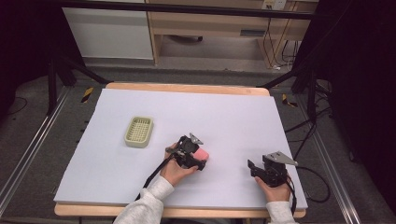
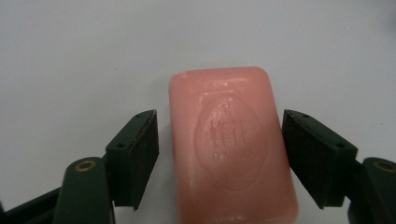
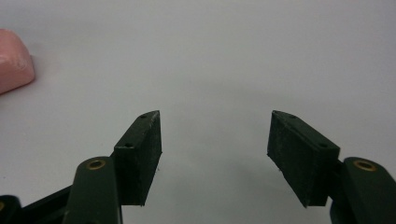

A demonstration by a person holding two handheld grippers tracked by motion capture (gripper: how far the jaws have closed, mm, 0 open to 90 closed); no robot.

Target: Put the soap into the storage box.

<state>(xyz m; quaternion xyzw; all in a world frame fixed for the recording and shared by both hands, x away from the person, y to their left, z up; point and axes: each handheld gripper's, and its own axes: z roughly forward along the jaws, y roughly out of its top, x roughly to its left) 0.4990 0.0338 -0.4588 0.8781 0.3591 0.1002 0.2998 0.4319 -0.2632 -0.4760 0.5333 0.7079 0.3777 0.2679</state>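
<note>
My left tool (image 2: 219,135) had its jaws apart either side of the pink soap (image 2: 231,149), lying flat on the table (image 1: 233,116), not yet clamped. Right tool (image 3: 215,140) sat apart too, holding nothing. Soap dish (image 1: 139,131) empty, so I judged the grab and any placing remained.

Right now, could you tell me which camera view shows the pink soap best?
The left gripper view: the soap lies flat between the open left gripper, close enough to show its stamped oval. In the high view it is a small pink block partly behind that gripper. The right gripper view catches just a corner at its left edge.
</note>
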